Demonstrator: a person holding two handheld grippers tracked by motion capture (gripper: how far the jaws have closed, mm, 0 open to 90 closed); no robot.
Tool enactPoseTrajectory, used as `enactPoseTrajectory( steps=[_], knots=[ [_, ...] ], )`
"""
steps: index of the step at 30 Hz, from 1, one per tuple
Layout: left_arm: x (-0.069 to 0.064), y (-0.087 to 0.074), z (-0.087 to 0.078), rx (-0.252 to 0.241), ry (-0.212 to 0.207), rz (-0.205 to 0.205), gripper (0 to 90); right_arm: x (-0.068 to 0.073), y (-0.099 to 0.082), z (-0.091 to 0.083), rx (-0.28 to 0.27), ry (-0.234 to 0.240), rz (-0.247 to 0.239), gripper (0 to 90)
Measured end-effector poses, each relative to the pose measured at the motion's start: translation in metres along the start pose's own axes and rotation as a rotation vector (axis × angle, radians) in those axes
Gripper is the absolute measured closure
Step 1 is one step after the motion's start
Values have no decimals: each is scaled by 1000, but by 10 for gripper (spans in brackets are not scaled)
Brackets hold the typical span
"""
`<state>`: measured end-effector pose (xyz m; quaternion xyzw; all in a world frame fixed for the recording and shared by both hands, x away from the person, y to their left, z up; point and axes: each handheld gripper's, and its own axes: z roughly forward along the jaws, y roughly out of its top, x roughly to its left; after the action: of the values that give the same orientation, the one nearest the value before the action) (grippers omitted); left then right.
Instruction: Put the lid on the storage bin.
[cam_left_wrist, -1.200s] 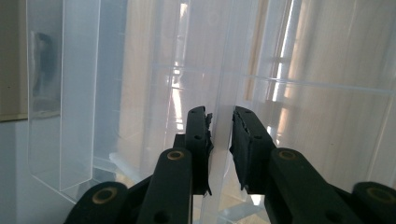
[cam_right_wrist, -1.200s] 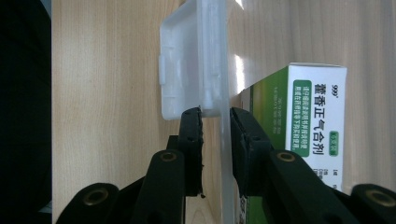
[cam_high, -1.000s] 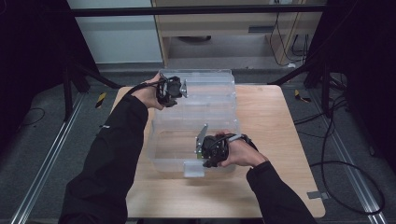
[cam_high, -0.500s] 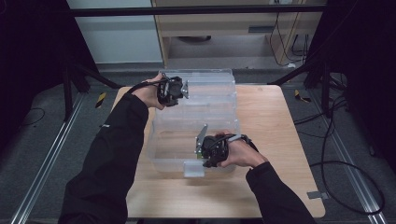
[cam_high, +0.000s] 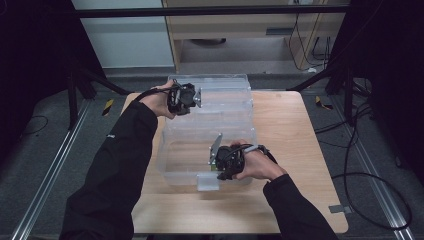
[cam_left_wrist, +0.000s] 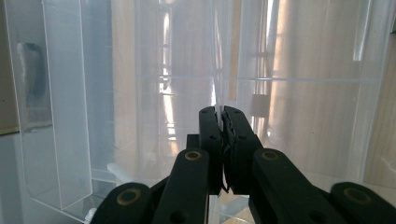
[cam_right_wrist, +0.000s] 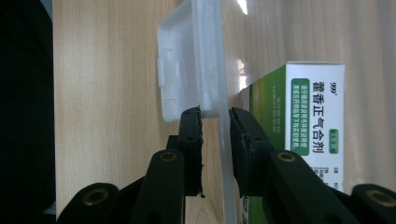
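Note:
A clear plastic storage box (cam_high: 190, 150) stands on the wooden table (cam_high: 290, 130), its lid (cam_high: 225, 92) open toward the back. My left gripper (cam_high: 199, 100) reaches in from the left at the lid. Its jaws have just been closing and now pinch a thin clear panel edge (cam_left_wrist: 215, 70) of the lid, as the left gripper (cam_left_wrist: 220, 112) view shows. My right gripper (cam_high: 214, 172) sits at the box's front wall (cam_right_wrist: 223, 154), by the white latch (cam_right_wrist: 180, 70). The right gripper (cam_right_wrist: 215, 114) has one pad on each side of that wall, pressed on it.
A green and white medicine carton (cam_right_wrist: 317, 135) lies inside the box just behind the front wall. Bare table shows to the right of the box and in front of it. Black stands and cables ring the table on the floor.

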<state>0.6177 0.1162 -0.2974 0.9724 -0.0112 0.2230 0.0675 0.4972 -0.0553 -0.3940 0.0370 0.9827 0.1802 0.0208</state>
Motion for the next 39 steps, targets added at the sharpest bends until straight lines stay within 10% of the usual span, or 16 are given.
enactPoseTrajectory(
  steps=[39],
  knots=[
    [-40, 2, -28, -13, 47, 18, 868, 1, -2, 0, -17, -6, 27, 745]
  ],
)
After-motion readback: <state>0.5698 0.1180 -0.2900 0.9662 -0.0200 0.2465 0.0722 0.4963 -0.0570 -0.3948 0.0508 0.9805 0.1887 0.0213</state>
